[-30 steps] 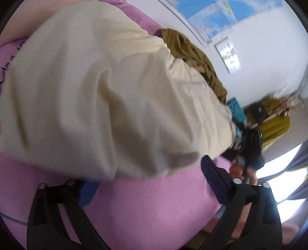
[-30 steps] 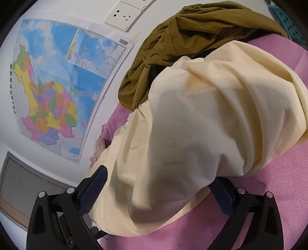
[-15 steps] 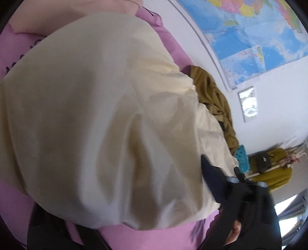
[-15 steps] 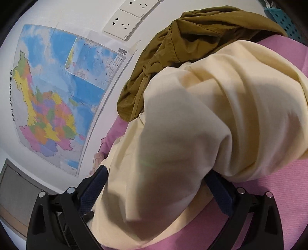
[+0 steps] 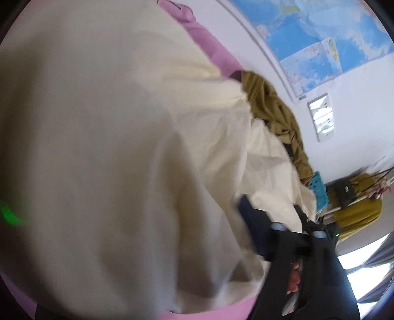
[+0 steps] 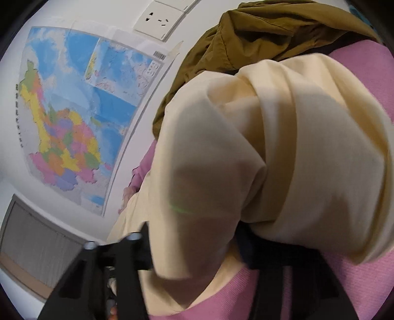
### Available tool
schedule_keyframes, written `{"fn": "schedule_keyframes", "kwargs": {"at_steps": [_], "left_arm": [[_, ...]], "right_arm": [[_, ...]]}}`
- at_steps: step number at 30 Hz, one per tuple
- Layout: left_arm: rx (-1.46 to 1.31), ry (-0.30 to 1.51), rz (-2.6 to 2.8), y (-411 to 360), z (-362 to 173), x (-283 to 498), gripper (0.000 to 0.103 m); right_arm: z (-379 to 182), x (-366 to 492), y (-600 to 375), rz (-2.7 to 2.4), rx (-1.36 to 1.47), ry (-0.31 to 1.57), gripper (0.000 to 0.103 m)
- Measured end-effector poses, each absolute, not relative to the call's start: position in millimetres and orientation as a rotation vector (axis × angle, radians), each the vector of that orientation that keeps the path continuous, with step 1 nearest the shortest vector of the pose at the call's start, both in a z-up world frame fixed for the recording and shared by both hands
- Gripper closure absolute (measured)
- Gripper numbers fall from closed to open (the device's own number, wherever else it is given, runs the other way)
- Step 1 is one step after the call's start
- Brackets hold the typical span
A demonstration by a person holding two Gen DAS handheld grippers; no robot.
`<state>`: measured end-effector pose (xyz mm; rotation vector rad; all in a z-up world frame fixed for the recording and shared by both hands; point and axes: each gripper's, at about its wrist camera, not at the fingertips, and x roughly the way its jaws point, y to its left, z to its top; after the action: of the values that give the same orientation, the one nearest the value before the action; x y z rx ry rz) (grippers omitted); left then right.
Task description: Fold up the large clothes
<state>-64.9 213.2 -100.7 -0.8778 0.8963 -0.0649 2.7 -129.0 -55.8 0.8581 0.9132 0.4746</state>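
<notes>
- Left wrist view: the cream garment point(image 5: 110, 147) lies bunched on the pink bed sheet point(image 5: 216, 54); the left gripper point(image 5: 152, 283) has been closing around its fold — contact not visible.
- Right wrist view: the right gripper point(image 6: 194, 248) has been closing too — jaws pinching the cream garment point(image 6: 283, 152), beside an olive jacket point(image 6: 258, 37).

Cream garment point(image 6: 283, 152) fills foreground; olive jacket point(image 6: 258, 32) blocks behind, wall point(image 6: 22, 24) close left; pink sheet point(image 6: 357, 278) free

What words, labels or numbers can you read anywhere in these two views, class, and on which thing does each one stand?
None can be read.
Colourful wall map: a column of characters down its left edge and a barcode at its top corner, all too small to read.
White wall socket: no lettering visible.
Cream fabric garment and olive-brown garment: no print visible.
</notes>
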Motion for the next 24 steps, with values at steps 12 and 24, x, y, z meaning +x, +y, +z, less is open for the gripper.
{"fn": "schedule_keyframes", "kwargs": {"at_steps": [12,24], "left_arm": [[-0.706,0.856,-0.086,189.1,-49.1,-81.5,0.07],[-0.603,0.791,-0.129,176.7,-7.5,-95.5,0.072]], "right_arm": [[4.6,-24.7,-121.3,0.615,0.682,0.795,0.085],[56.9,-47.4,-104.3,0.727,0.56,0.688,0.086]]}}
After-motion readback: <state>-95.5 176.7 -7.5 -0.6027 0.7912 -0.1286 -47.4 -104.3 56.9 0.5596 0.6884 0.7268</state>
